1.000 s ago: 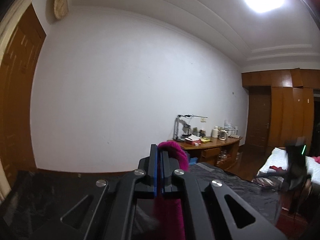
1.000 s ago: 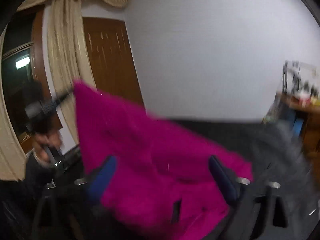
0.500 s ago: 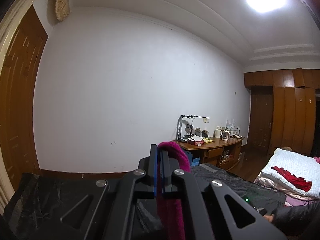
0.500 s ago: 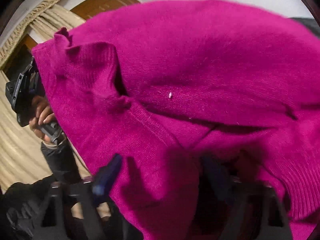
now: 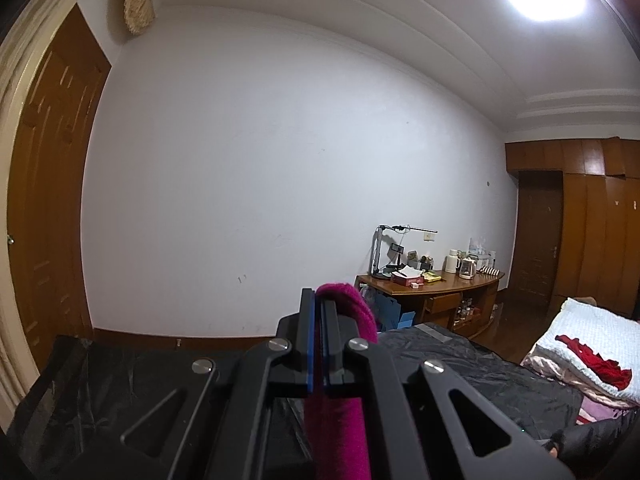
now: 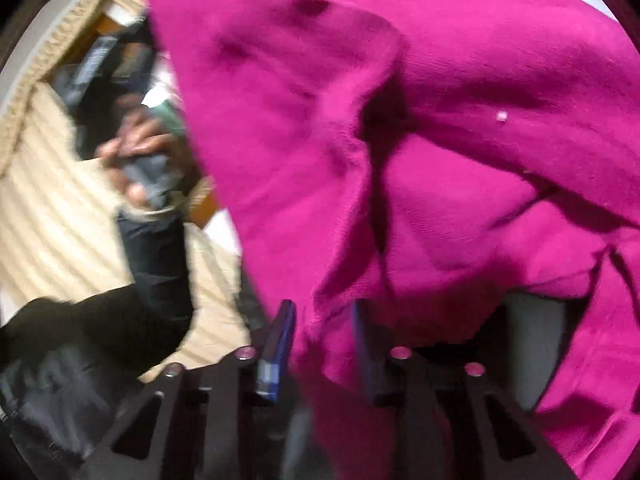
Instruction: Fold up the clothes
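A magenta knit sweater (image 6: 440, 120) hangs in the air and fills most of the right wrist view. My right gripper (image 6: 324, 320) has a thick bunch of its lower edge between the blue pads. The jaws are closing, and the fabric touches both pads. My left gripper (image 5: 319, 296) points level and is shut on a fold of the same sweater (image 5: 352, 308), which curls over the right finger and hangs down below. In the right wrist view a hand (image 6: 140, 168) holds the left gripper at the sweater's upper left.
A table under a black plastic sheet (image 5: 120, 380) lies below the left gripper. A cluttered wooden desk (image 5: 432, 292) stands against the white wall. A bed with a white blanket (image 5: 592, 332) is at the right, a wooden door (image 5: 48, 200) at the left, and beige curtains (image 6: 52, 220) behind.
The right gripper came down and in towards the sweater, tilting downwards, and its wide jaws narrowed around a bunch of fabric. The left gripper stayed where it was, still gripping its fold.
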`<state>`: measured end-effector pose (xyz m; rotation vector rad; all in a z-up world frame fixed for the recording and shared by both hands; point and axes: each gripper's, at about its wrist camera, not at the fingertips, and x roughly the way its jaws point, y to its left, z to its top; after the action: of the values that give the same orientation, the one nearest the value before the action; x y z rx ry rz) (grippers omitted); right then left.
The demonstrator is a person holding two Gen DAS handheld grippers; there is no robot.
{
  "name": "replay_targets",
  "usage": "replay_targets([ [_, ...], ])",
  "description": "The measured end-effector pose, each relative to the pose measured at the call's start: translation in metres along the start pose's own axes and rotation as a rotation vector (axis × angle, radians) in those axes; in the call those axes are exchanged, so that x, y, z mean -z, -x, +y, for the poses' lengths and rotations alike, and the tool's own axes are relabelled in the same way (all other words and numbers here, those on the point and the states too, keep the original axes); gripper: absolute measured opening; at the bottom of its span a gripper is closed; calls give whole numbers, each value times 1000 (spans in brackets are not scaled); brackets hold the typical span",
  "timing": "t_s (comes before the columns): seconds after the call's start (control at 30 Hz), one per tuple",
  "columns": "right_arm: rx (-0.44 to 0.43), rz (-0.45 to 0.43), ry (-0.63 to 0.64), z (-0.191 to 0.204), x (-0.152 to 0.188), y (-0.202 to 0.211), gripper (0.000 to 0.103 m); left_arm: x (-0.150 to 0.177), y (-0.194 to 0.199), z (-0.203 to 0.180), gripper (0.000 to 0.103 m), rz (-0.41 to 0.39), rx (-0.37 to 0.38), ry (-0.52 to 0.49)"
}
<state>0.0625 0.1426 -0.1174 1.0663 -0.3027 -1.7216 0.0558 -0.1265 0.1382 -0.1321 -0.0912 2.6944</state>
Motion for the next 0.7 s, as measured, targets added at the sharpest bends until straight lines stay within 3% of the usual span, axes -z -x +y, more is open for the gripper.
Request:
replay_targets([
  [0.03,36,1,-20,-4,-5,-6,61,0,1,-1,3,-1,2,-6],
  [0.17,52,-33,-66,-16,-8,-2,61,-4,1,-3,3,-5,5,-14],
  [0.3,-6,-49,-68,-19,-15,0,61,-3,-1,1,3,2,1,-4],
  [0.33,3,-34,-73,-21,-16,-3,57,-2,-1,2,3,3,-1,-2],
  [0.37,12,-19,-78,-22,-18,-6,46,-2,-2,4,3,4,-5,0],
  [0.4,22,-2,-81,-24,-18,-9,16,-2,-1,5,3,5,-9,2],
  [0.43,48,15,-80,-24,-17,-13,7,-1,-1,7,3,7,-13,4],
  [0.57,254,-34,-62,-9,-5,2,6,7,0,17,3,25,-41,21],
  [0.63,497,-133,20,15,-4,31,5,13,-1,24,3,37,-52,42],
  [0.7,859,-270,193,54,-3,61,5,22,-5,29,3,53,-49,73],
])
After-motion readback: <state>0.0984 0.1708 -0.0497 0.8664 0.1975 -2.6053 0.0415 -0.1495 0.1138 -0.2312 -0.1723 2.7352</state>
